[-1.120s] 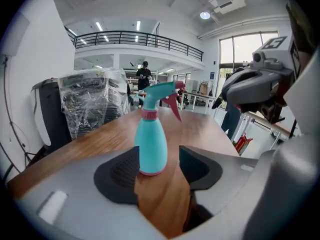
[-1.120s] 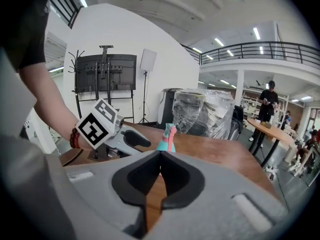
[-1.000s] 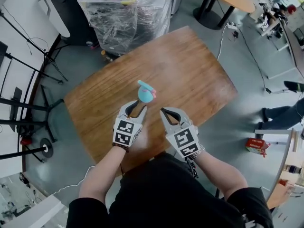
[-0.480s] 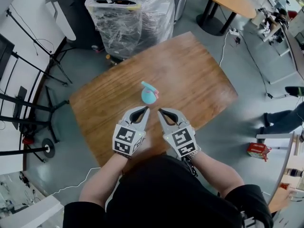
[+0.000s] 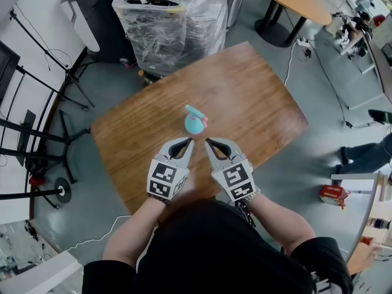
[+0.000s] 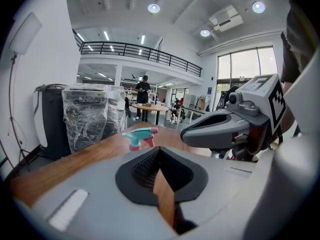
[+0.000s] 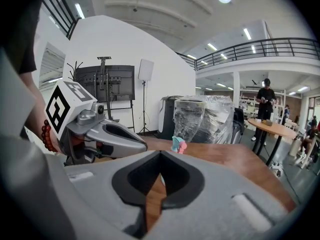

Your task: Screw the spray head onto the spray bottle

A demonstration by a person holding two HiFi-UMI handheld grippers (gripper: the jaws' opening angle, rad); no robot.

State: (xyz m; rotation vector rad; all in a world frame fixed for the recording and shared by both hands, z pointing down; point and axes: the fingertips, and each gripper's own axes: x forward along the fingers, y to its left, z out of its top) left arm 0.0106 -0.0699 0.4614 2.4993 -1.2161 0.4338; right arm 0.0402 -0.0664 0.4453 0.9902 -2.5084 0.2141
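The spray bottle (image 5: pixel 195 125) stood upright on the wooden counter (image 5: pixel 245 90) near the frame's center, with its teal spray head (image 5: pixel 195 111) on top. Just below it and not touching it, the left hand-held gripper (image 5: pixel 190 141) and the right hand-held gripper (image 5: pixel 207 141) were both clenched on nothing. A plastic-wrapped bin (image 5: pixel 171 17) sat beyond the counter at upper center.

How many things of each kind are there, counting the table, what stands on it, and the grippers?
Table: 1
Bottle: 1
Grippers: 2, the left gripper and the right gripper
Total: 4
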